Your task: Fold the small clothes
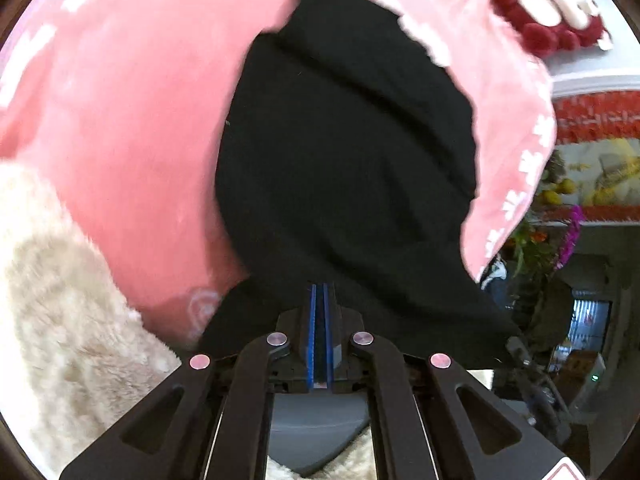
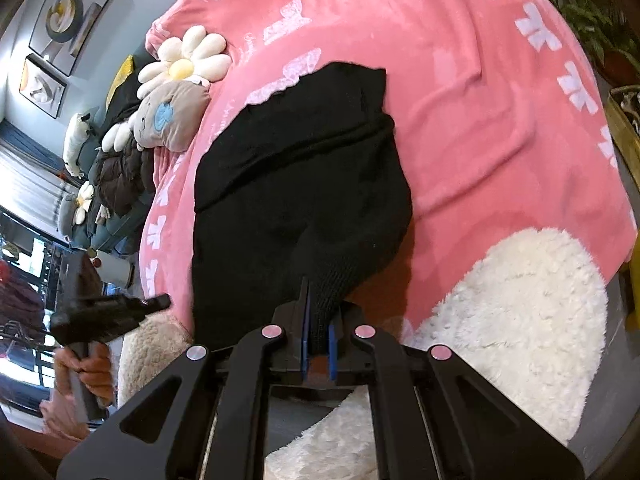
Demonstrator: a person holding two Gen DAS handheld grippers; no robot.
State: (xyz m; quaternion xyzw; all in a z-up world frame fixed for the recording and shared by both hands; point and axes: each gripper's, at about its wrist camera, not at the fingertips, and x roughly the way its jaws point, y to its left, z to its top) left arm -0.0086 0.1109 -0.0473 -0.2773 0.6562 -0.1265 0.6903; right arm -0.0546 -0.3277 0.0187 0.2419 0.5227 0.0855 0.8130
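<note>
A black knitted garment (image 1: 344,140) lies spread on a pink blanket (image 1: 132,120). In the left wrist view my left gripper (image 1: 320,292) is shut, its blue pads pinching the garment's near edge, and the cloth drapes off to both sides of the tips. In the right wrist view the same garment (image 2: 300,168) runs from the blanket (image 2: 480,120) up to my right gripper (image 2: 319,320), which is shut on a bunched corner of the knit. The left gripper (image 2: 160,302), held by a hand (image 2: 88,368), sits at the garment's lower left edge.
A cream fluffy rug (image 2: 520,312) lies in front of the blanket and reaches under both grippers (image 1: 60,280). Plush toys and a flower cushion (image 2: 188,56) are piled at the blanket's far left. A red-and-white plush (image 1: 548,12) and potted plants (image 1: 536,240) stand beyond the blanket's edge.
</note>
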